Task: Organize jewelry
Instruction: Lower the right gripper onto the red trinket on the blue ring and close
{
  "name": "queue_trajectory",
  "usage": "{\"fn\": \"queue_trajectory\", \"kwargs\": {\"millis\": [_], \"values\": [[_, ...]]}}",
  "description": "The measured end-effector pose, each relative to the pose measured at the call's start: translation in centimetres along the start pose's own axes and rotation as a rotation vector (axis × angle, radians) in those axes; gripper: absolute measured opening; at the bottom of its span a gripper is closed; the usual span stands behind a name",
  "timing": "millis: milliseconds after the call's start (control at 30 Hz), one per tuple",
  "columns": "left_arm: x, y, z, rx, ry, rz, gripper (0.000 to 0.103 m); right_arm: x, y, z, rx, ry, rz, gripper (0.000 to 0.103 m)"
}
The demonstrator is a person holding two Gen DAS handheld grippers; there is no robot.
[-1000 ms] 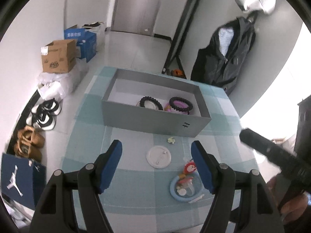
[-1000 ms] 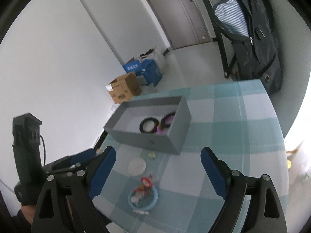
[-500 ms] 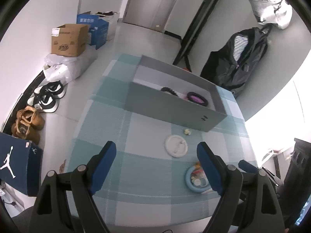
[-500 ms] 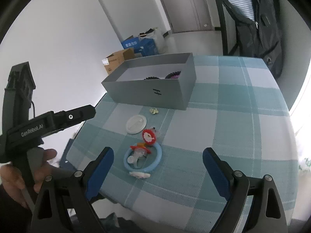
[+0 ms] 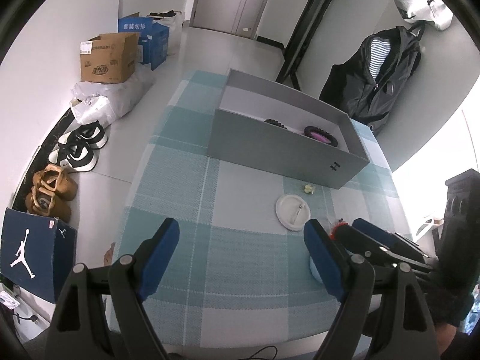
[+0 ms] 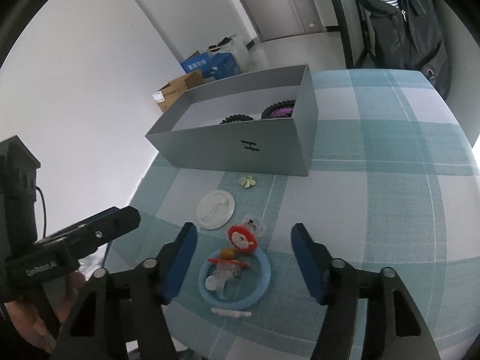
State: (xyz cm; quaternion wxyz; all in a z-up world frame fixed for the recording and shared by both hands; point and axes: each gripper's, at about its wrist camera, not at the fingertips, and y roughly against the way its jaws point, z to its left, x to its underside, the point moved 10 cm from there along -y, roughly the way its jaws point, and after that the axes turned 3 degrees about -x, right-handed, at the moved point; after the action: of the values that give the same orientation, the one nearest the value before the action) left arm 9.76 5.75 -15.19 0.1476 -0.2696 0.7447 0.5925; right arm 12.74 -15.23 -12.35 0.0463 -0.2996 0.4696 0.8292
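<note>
Blue-padded right gripper (image 6: 243, 259), jaws wide, hovers over the round blue ring (image 6: 264, 273) before the grey box (image 6: 240, 150); likely next, descend and pinch.

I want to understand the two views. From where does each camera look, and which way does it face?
Left wrist: on the left gripper, above the table's near edge, facing the box; right gripper at right.
Right wrist: on the right gripper, low over the blue ring, facing the box; left gripper at left.
Shared: box, white disc.
</note>
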Motion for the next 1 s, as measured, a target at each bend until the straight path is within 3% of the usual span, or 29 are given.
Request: {"fn": "queue_trajectory", "kwargs": {"millis": [67, 200, 267, 567, 833, 1000], "values": [[0.0, -0.1, 0.0, 0.001, 0.002, 0.003, 0.082, 0.1, -0.3, 0.0, 0.008, 0.004, 0.009, 0.054], [-0.1, -0.2, -0.1, 0.008, 0.005, 0.007, 0.082, 0.3, -0.8, 0.0, -0.002, 0.001, 0.037, 0.024], [-0.1, -0.3, -0.2, 0.009, 0.006, 0.011, 0.082, 0.4, -0.8, 0.0, -0.006, -0.011, 0.042, 0.021], [-0.1, -1.0, -0.2, 0.010, 0.020, 0.036, 0.082, -0.8, 1.8, -0.2, -0.114, -0.073, -0.027, 0.019], [0.3, -1.7, -1.5, 0.013, -0.024, 0.061, 0.082, -1.8, 4.3, -0.8, -0.269, -0.166, -0.067, 0.019], [0.6, -2.5, -3.1, 0.017, -0.071, 0.093, 0.082, -2.7, 5.4, -1.9, -0.286, -0.208, -0.094, 0.019]]}}
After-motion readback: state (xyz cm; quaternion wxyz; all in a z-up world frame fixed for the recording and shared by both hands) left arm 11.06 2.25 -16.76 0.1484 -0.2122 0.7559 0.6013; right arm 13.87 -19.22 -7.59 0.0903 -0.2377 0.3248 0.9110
